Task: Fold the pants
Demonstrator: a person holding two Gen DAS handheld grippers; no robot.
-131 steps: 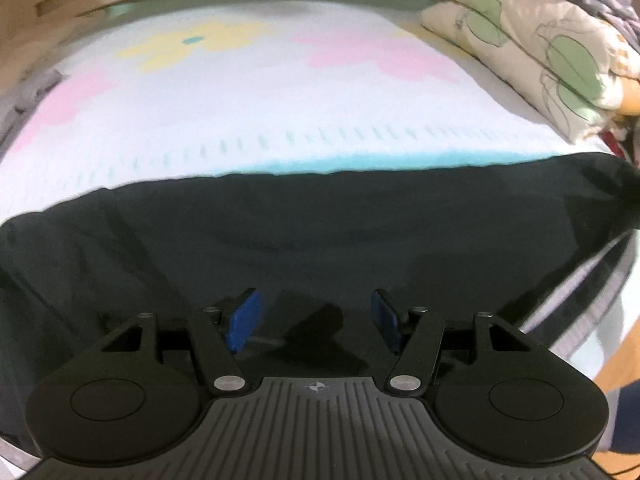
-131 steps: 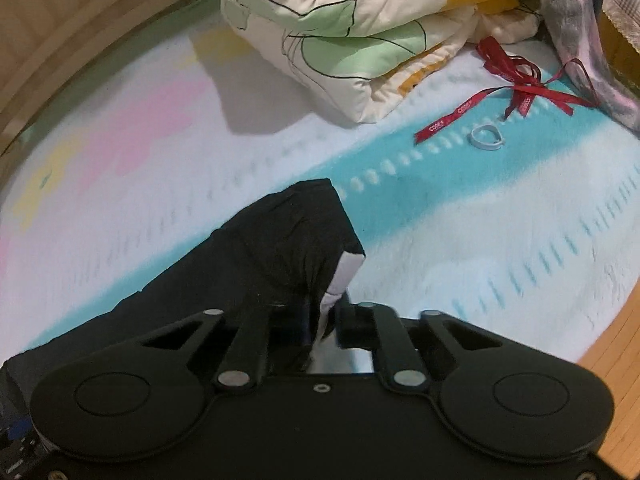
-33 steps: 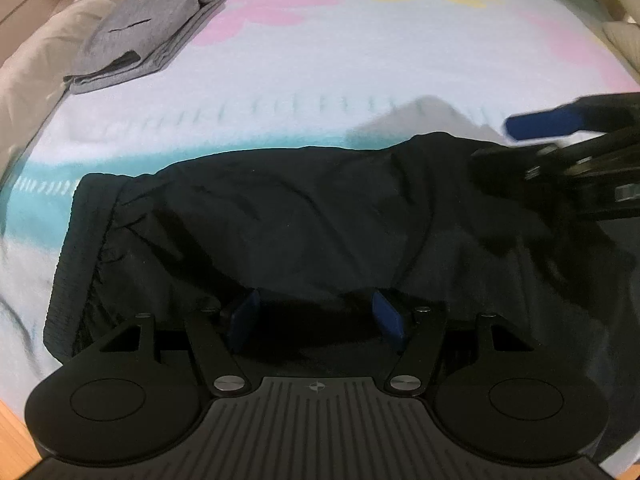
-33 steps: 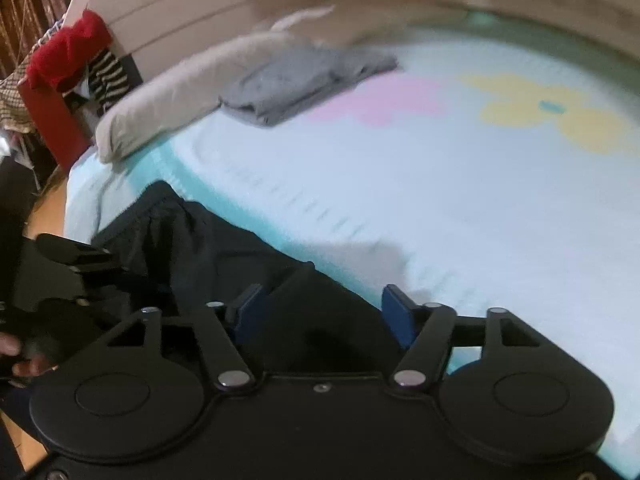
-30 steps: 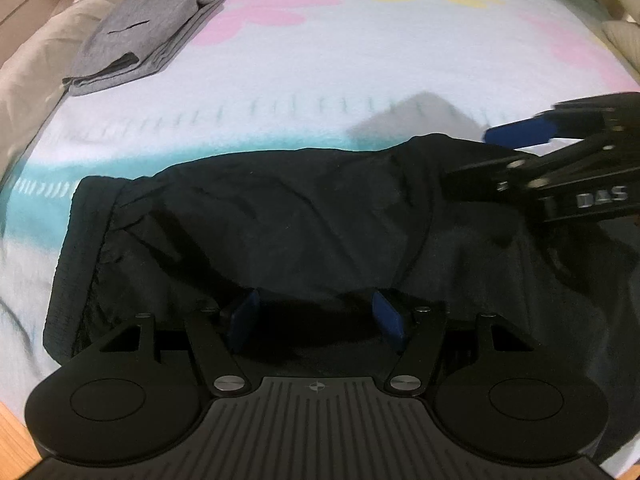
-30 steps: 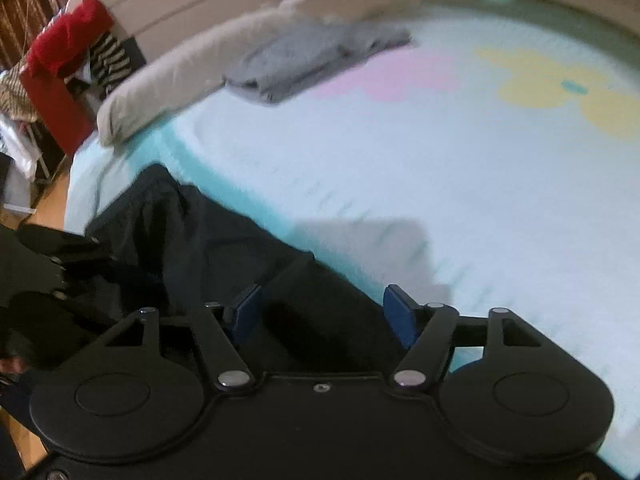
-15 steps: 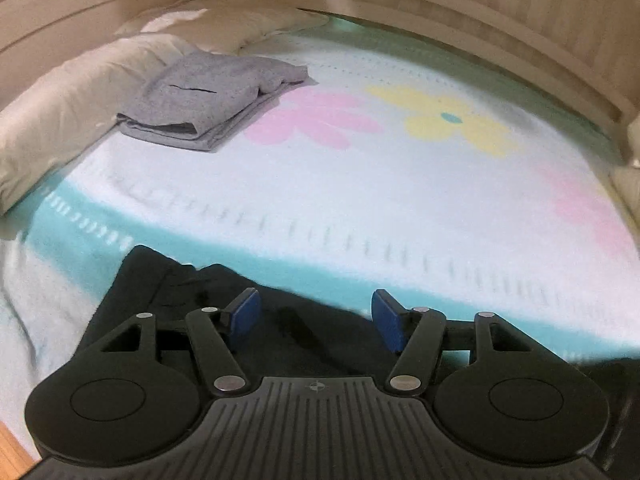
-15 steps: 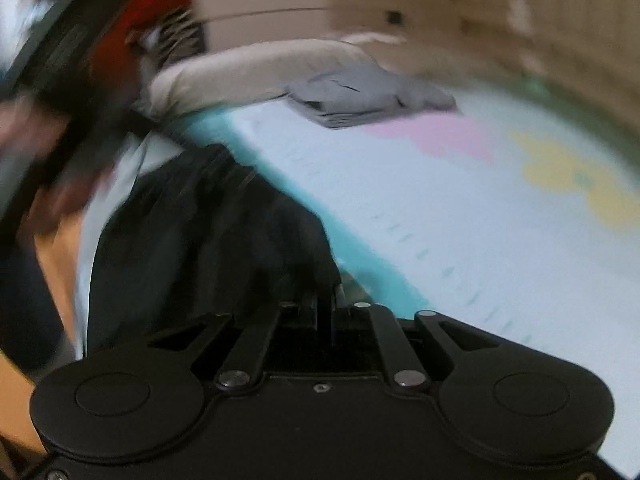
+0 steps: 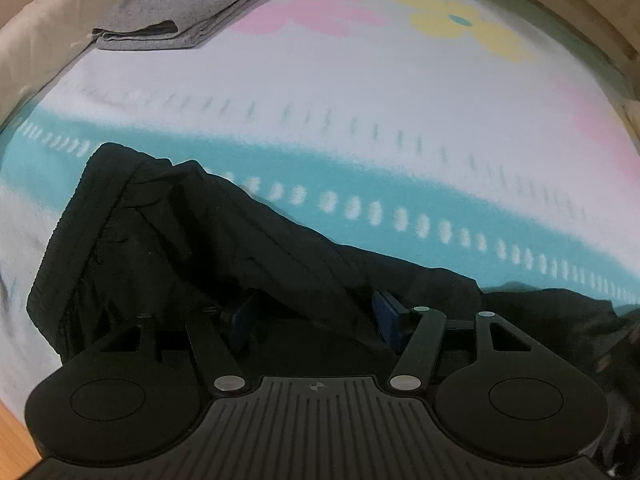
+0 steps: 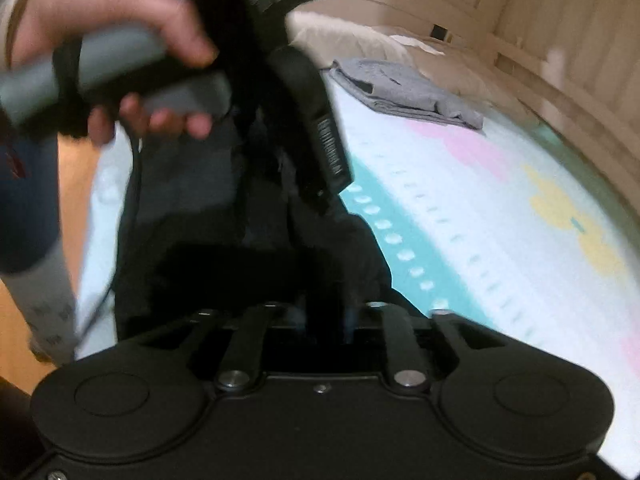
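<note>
Black pants [image 9: 192, 240] lie crumpled on the flowered bed sheet [image 9: 400, 100], waistband at the left and a raised ridge of cloth running right. My left gripper [image 9: 312, 316] hangs over them, open, its blue pads either side of that ridge without pressing it. In the right wrist view the pants [image 10: 224, 264] fill the middle. My right gripper [image 10: 328, 316] is blurred, its jaws opening with a narrow gap and dark cloth in it. A person's hand [image 10: 120, 52] holds the other tool's handle just ahead.
A folded grey garment [image 9: 188, 8] lies at the far left of the bed [image 10: 408, 92], beside a cream pillow [image 9: 36, 40]. A wooden bed frame [image 10: 560, 52] rims the far side. Wooden floor [image 9: 16, 440] shows past the near edge.
My right gripper shut on the pants' edge, swung left toward the left gripper and has begun to part. The pants went from spread flat to bunched. The left gripper stayed open.
</note>
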